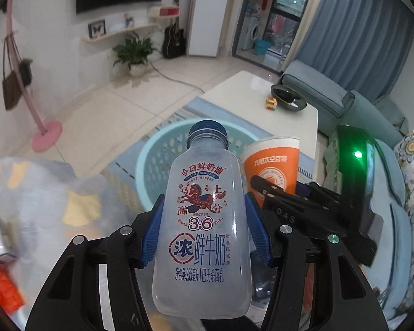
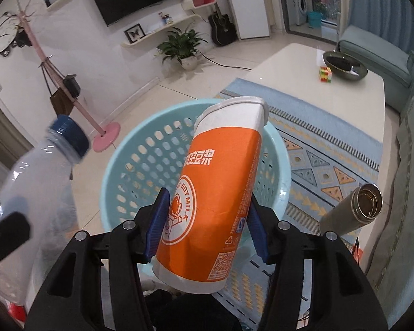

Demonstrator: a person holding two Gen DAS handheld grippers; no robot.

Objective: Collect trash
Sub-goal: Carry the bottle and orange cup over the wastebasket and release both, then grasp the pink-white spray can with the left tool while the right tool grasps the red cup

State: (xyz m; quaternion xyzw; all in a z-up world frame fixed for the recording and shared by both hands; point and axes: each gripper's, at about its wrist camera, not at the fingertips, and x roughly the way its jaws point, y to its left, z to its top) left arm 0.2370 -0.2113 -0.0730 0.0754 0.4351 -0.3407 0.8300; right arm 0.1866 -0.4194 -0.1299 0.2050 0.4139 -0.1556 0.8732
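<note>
Trash hangs over the basket (image 2: 140, 149): left gripper (image 1: 204, 231) clamps the milk bottle (image 1: 204, 220), right gripper (image 2: 207, 220) the tilted soy-milk cup (image 2: 215, 193). Released off-centre, I'd guess either could clip the rim and roll onto the rug (image 2: 317, 143).

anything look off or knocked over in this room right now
One thing: a metal flask on the white coffee table stands open with no lid in sight. The milk bottle and the orange paper cup are simply held above the blue basket. No spills are visible.
</note>
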